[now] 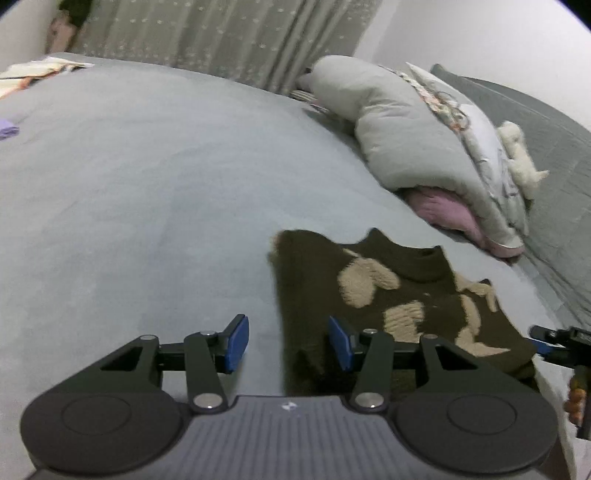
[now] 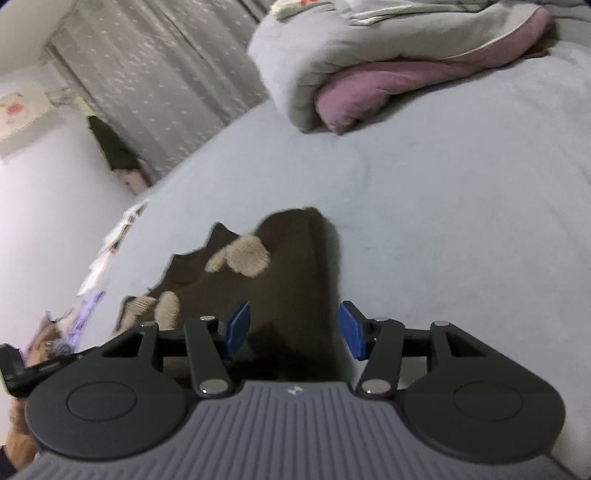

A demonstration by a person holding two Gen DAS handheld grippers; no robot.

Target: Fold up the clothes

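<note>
A dark brown sweater point(image 1: 373, 295) with beige fleecy patches lies flat on the grey bed sheet point(image 1: 140, 192). My left gripper point(image 1: 288, 343) hovers open over the sweater's left edge, nothing pinched between its blue pads point(image 1: 236, 341). In the right wrist view the same sweater point(image 2: 280, 266) stretches ahead, and my right gripper point(image 2: 293, 332) stands open over its right edge, its pads point(image 2: 351, 330) clear of the cloth. The right gripper's tip point(image 1: 557, 341) shows at the right edge of the left wrist view.
A rolled grey and pink quilt point(image 1: 413, 147) with a pillow and a white plush toy point(image 1: 521, 158) lies at the head of the bed. Grey curtains point(image 1: 229, 33) hang behind. Folded light clothes point(image 1: 33, 74) and a purple item point(image 1: 9, 129) sit at the far left.
</note>
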